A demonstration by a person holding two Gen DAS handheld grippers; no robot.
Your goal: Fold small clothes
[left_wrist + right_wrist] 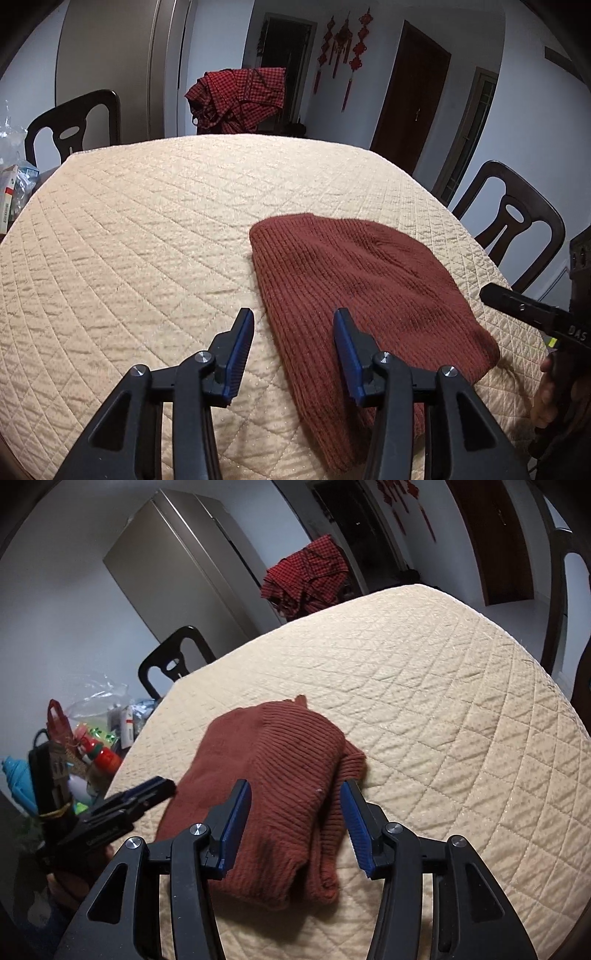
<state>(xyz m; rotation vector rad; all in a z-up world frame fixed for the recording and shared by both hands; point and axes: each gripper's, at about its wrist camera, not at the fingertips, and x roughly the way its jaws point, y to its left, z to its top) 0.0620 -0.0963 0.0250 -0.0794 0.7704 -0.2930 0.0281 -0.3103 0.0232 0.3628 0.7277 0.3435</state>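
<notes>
Our left gripper [293, 325] and right gripper [295, 797] both hover with jaws apart, holding nothing. The brown knit [273, 775] lies folded in layers on the quilted table [443, 686]; we judge folding nearly finished.

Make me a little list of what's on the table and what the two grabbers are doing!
surface: table with cream quilted cover
garment: rust-red knit piece, folded, lying flat
left gripper: open, empty, at the garment's near left edge
right gripper: open, empty, over the garment's near end
behind table: red checked cloth draped on a chair
clutter: bags and bottles beside the table
</notes>
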